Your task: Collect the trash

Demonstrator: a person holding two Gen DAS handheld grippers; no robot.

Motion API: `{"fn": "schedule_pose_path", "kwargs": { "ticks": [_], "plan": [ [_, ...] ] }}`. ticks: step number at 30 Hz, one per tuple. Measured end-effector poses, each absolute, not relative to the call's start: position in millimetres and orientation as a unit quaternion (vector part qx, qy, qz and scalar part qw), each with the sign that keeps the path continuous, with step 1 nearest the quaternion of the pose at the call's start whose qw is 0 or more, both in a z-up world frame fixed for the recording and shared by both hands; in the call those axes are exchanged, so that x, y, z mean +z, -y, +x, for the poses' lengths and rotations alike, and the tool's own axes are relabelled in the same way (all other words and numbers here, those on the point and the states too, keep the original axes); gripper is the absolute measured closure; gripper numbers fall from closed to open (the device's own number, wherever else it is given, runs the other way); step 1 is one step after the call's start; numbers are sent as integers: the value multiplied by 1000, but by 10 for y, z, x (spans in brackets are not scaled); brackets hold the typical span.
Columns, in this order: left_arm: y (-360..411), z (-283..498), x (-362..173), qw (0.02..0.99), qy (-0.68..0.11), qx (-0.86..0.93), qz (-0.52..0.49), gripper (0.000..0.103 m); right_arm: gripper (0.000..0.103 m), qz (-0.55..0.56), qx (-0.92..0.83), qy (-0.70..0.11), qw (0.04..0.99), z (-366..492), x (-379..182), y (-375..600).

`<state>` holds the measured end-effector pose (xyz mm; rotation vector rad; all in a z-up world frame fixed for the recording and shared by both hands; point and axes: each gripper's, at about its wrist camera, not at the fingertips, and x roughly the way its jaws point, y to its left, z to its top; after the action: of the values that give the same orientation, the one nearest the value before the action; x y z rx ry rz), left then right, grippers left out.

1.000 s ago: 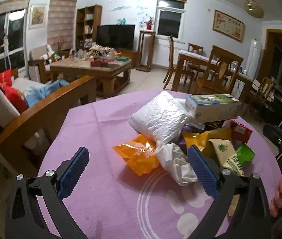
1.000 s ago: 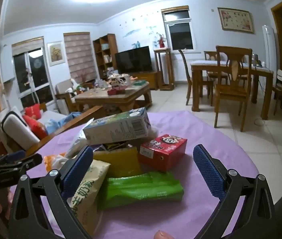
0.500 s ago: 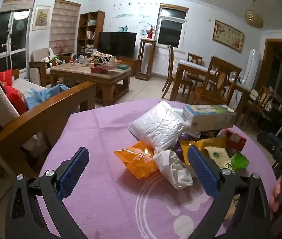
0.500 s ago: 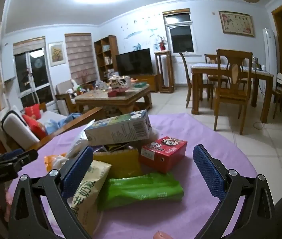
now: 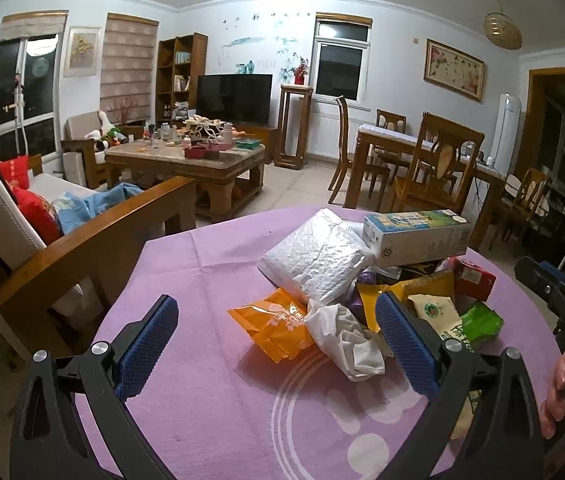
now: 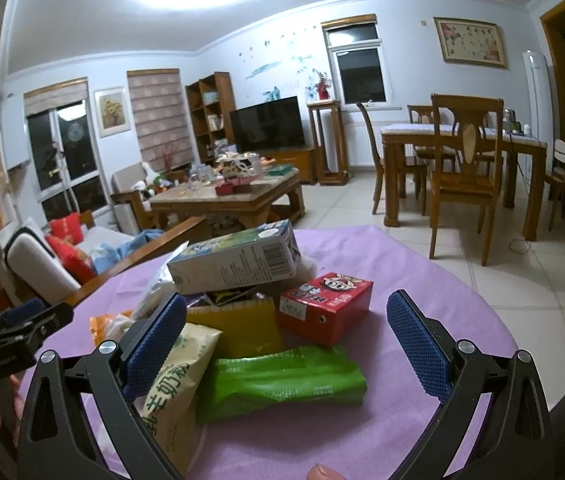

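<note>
1. Carrying every item below, round counter (image 5: 210, 408) under a lilac cloth printed with white rings and dots; the trash lies heaped on the half nearer the dining chairs.
2. Long white-and-green milk carton (image 5: 416, 234), lying flat on top of the heap, barcode end showing in the right wrist view (image 6: 238, 258).
3. Crinkled silver-white padded mailer (image 5: 316, 258), leaning against the carton's end, its lower edge over the orange wrapper.
4. Left gripper (image 5: 276, 350), black frame with blue textured pads, jaws spread wide and holding nothing; orange wrapper and tissue sit between them, untouched.
5. Right gripper (image 6: 286, 346), same build, jaws likewise wide apart and empty; green pack and red box lie in the gap.
6. Cream snack bag with green lettering (image 6: 174, 392), partly behind the right gripper's left pad.
7. Green plastic pack (image 6: 282, 378), flat on the cloth, nearest the right gripper.
8. Yellow foil pouch (image 6: 238, 322), wedged under the carton, beside the red box.
9. Small red drink box with cartoon face (image 6: 326, 306), upright corner toward the camera, touching the pouch.
10. Orange snack wrapper (image 5: 274, 326), flat at the heap's edge.
11. Crumpled white tissue (image 5: 346, 338), touching the orange wrapper.
</note>
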<state>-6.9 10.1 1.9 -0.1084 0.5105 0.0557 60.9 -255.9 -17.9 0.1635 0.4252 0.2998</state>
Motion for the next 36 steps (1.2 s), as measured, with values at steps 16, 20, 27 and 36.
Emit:
{"fn": "schedule_pose_path", "kwargs": {
  "ticks": [16, 20, 27, 36],
  "plan": [
    [-117, -48, -6, 964, -256, 29, -59, 5, 4, 82, 149, -211, 963, 615, -189, 2571],
    [-117, -43, -14, 964, -257, 29, -59, 5, 4, 84, 150, -211, 962, 613, -202, 2570],
    [-109, -42, -13, 964, -256, 29, -59, 5, 4, 85, 151, -213, 962, 604, -196, 2570],
    [-111, -42, -12, 964, -257, 29, -60, 5, 4, 87, 151, -214, 961, 612, -197, 2580]
  ]
}}
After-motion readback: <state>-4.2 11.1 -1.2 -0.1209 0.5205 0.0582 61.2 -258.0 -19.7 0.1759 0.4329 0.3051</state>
